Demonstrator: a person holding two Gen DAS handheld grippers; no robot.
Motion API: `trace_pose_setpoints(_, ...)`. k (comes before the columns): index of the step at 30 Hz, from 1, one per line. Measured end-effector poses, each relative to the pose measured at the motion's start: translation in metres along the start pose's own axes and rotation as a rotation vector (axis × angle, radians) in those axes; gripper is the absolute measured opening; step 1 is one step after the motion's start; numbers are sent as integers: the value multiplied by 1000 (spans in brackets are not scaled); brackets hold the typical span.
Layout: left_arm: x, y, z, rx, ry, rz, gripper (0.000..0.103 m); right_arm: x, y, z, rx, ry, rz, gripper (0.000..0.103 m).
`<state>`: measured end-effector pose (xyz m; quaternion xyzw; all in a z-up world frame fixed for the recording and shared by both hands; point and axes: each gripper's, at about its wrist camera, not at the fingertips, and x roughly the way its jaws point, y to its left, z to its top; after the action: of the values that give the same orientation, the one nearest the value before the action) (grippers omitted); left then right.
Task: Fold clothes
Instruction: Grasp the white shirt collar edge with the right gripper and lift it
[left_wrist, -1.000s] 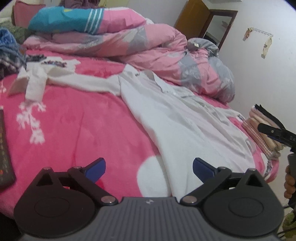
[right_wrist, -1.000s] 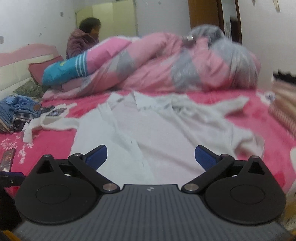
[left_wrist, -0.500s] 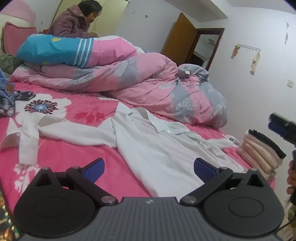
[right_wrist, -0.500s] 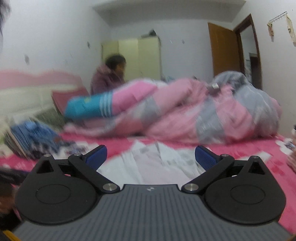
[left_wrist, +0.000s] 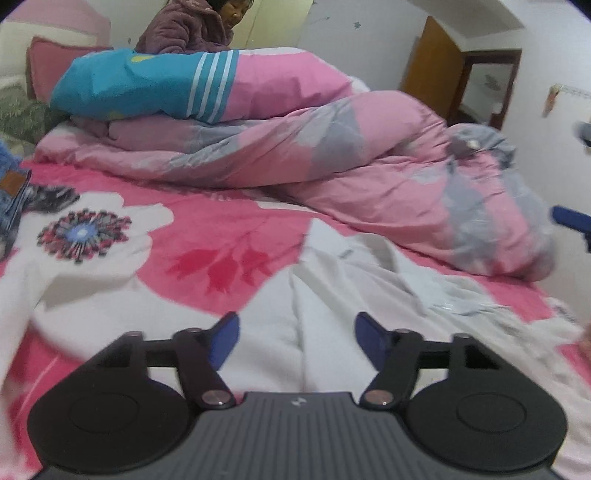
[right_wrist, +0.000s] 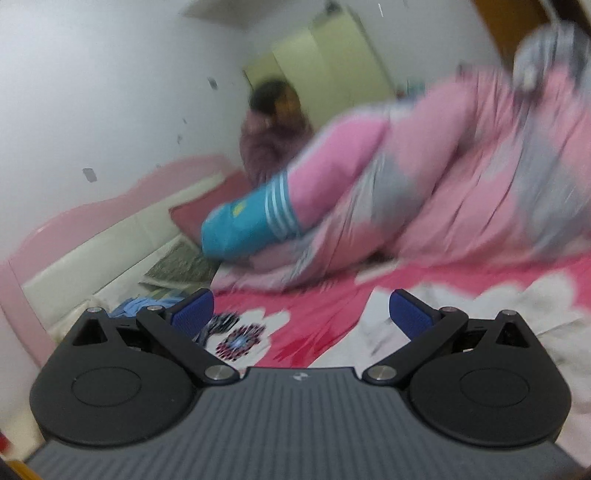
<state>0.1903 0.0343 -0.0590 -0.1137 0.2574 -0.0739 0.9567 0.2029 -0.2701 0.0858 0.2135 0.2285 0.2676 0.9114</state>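
White cotton fills the lower half of the left wrist view: a white shirt (left_wrist: 362, 280) lies spread on the pink floral bedspread (left_wrist: 229, 236), collar toward the far side, 1 sleeve trailing off to the left. The left gripper (left_wrist: 295, 334) hangs low over the shirt's body with its 2 blue pads partly apart; the jaws are closing, and shirt fabric shows in the gap between them, but the pads do not press on it. Whether the tips touch the cloth cannot be told.

Beyond the shirt a bulky pink and grey quilt (left_wrist: 332, 162) is heaped across the bed, with a folded blue and pink blanket (left_wrist: 155, 85) resting on top of it. A person in a purple padded jacket (left_wrist: 184, 26) sits behind that heap. A pile of blue clothes (left_wrist: 11, 184) sits at the left edge of the bed, just beside a round flower motif printed on the bedspread. A brown door (left_wrist: 430, 70) stands in the far wall.

The right wrist view is heavily blurred and tilted. The right gripper (right_wrist: 301, 315) has its blue pads spread wide with nothing between them, above the bedspread, and a corner of the shirt lies near its right pad. A tip of that gripper shows at the right edge of the left view.
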Motion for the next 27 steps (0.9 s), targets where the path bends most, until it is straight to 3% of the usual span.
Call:
trace_pose_setpoints(5, 43, 8, -5, -34, -5, 28, 34, 119, -57, -3, 139, 180, -30, 97)
trace_pose_setpoints(9, 56, 25, -14, -96, -10, 34, 32, 193, -93, -12, 178, 271, -100, 70)
trace_pose_setpoints(13, 63, 46, -18, -200, 8, 4, 23, 243, -120, -17, 210, 318, -134, 57)
trace_pose_setpoints(16, 67, 55, -20, -245, 24, -8, 20, 265, -133, -16, 236, 324, -159, 53)
trace_pose_setpoints(20, 67, 53, -22, -230, 17, -5, 20, 287, -144, -17, 284, 322, -164, 50)
trace_pose_setpoints(21, 67, 53, -23, -228, 17, -4, 20, 289, -144, -17, 282, 317, -151, 44)
trace_pose_setpoints(24, 66, 54, -23, -236, 16, -6, 20, 290, -138, -15, 249, 288, -124, 6)
trace_pose_setpoints(27, 66, 55, -23, -245, 16, -5, 20, 280, -123, -6, 159, 235, -131, 1)
